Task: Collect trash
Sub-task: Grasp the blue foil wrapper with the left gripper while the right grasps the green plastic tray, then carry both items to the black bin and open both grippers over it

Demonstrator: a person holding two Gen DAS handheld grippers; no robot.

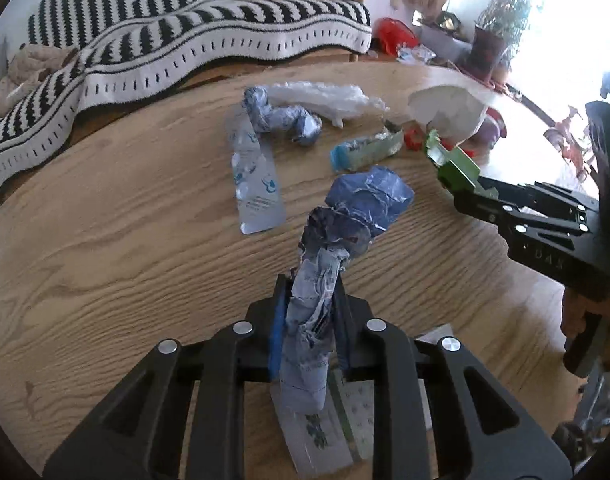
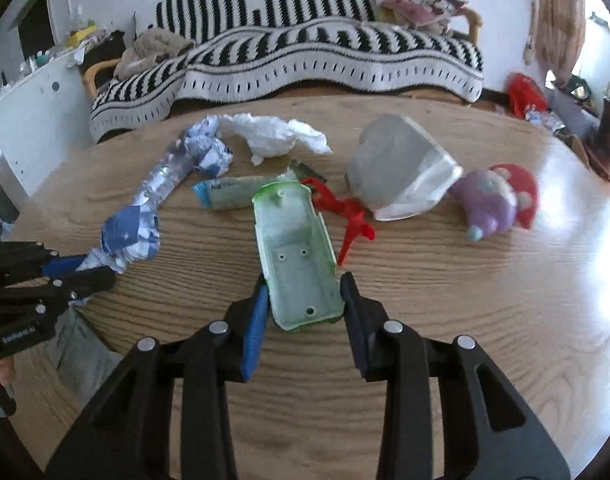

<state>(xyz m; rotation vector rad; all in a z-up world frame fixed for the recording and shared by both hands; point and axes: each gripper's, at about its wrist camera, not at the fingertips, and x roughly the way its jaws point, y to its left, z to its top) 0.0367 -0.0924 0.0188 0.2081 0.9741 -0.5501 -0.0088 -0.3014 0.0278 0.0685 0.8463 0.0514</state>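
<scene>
Trash lies scattered on a round wooden table (image 2: pixel 445 320). My left gripper (image 1: pixel 311 292) is shut on a twisted blue and silver wrapper (image 1: pixel 365 204), which sticks up and forward from the pads. In the right wrist view the left gripper (image 2: pixel 85 270) shows at the left edge with the same wrapper (image 2: pixel 131 236). My right gripper (image 2: pixel 303 284) is shut on a green plastic shell (image 2: pixel 297 248), open side up, with a pad on each long side. In the left wrist view the right gripper (image 1: pixel 461 192) holds the shell (image 1: pixel 455 164) at the right.
On the table lie a crumpled white bag (image 2: pixel 277 136), another crumpled blue wrapper (image 2: pixel 209 148), a flat silver wrapper (image 1: pixel 257 176), a blue-ended tube (image 2: pixel 233 192), a red plastic piece (image 2: pixel 345 212), a translucent white container (image 2: pixel 401 168) and a purple plush toy (image 2: pixel 497 200). A striped sofa (image 2: pixel 325 56) stands behind.
</scene>
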